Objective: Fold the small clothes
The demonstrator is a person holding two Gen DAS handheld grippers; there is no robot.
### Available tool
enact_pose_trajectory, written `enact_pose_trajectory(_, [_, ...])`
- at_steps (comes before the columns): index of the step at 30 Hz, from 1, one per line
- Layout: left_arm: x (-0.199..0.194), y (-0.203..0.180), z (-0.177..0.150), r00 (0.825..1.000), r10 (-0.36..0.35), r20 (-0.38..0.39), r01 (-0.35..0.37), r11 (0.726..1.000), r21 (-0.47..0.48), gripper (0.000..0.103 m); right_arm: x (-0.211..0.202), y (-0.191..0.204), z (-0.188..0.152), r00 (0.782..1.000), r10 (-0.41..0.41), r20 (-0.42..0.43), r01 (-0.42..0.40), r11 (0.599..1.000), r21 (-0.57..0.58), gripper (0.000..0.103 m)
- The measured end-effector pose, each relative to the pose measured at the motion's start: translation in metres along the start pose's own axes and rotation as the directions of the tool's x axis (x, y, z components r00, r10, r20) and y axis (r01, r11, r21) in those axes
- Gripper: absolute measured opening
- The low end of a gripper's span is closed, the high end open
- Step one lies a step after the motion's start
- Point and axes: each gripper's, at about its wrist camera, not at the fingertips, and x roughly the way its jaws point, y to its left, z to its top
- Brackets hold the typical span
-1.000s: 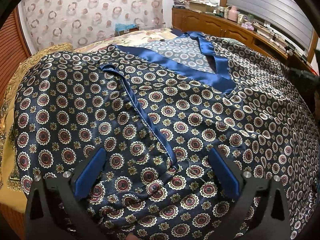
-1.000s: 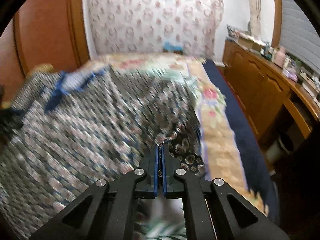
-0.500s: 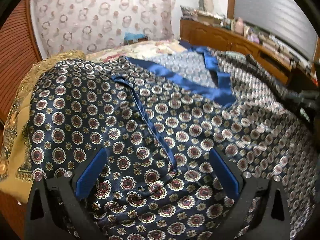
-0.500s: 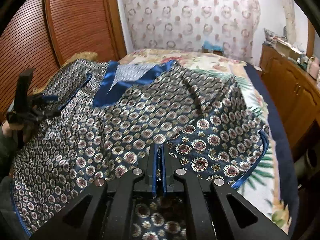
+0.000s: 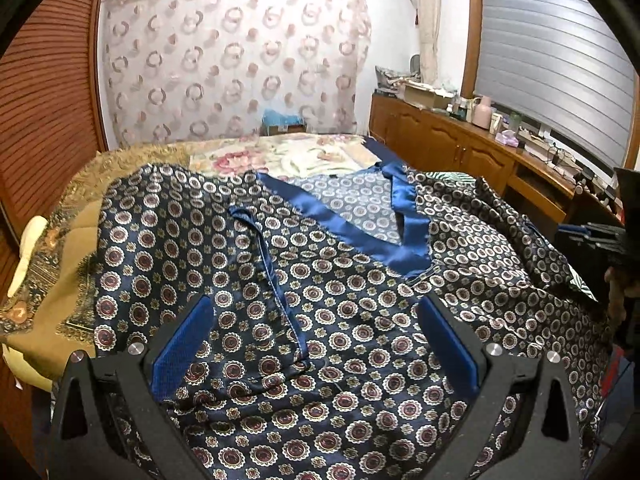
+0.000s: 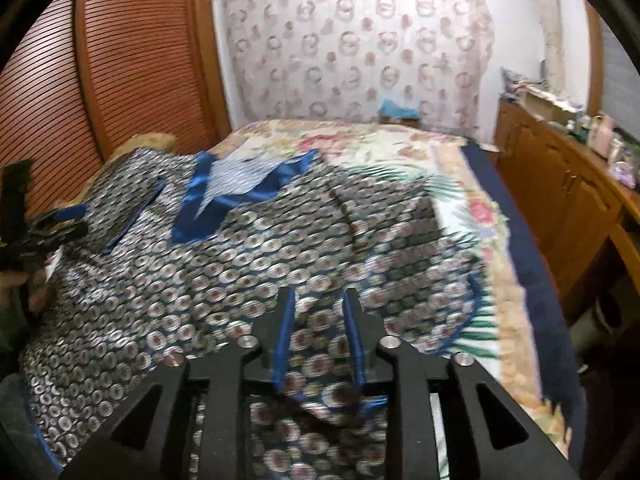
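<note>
The robe (image 5: 340,320), dark blue satin printed with round medallions, lies spread over the bed (image 5: 304,156), covering most of its near half and hanging over the near edge. Its plain blue collar band (image 5: 344,224) forms a V toward the far side, with the paler inside of the cloth showing in the opening. A thin blue belt (image 5: 276,276) runs from near the collar toward the near edge. At the bed's left edge a gold patterned cover (image 5: 60,280) shows from under the robe; toward the head of the bed a flowered bedspread (image 6: 400,152) lies bare.

The left gripper (image 5: 316,340) hovers above the near part of the robe with its jaws wide apart and nothing between them; the belt's end lies below the gap. The right gripper (image 6: 318,308) is over the robe's right-hand part near the near edge, and its jaws are opening, now a narrow gap apart. Cloth shows in that gap, but the blue pads (image 6: 285,336) do not seem to press on it; the view is blurred. A wooden sideboard (image 5: 460,152) stands along the bed's right side.
</note>
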Motion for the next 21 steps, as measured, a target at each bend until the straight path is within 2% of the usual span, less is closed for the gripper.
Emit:
enact_pose_trajectory(2, [-0.003,-0.002,0.001,1.000,0.009,0.006,-0.009,1.000,0.004,0.103,0.001,-0.010,0.000,1.000,-0.023,-0.005,0.023,1.000,0.015,0.053])
enact_pose_trajectory(3, [-0.004,-0.004,0.000,1.000,0.008,0.008,-0.008,1.000,0.004,0.103,0.002,-0.015,-0.001,0.999,-0.040,-0.012,0.040,0.999,0.018,0.055])
enact_pose_trajectory(10, [-0.013,-0.018,-0.002,1.000,-0.017,0.016,0.017,1.000,0.012,0.103,0.038,-0.052,-0.005,0.986,-0.116,-0.117,0.129,0.986,0.109,0.055])
enact_pose_trajectory(14, [-0.017,-0.026,-0.002,0.999,-0.032,0.021,0.031,0.999,0.023,0.103,0.053,-0.062,-0.001,0.976,-0.153,-0.155,0.171,0.979,0.108,0.055])
enact_pose_trajectory(21, [-0.024,-0.030,-0.001,0.999,-0.024,0.038,0.022,0.999,0.034,0.103,0.067,-0.059,0.006,0.971,-0.166,-0.173,0.181,0.981,0.076,0.055])
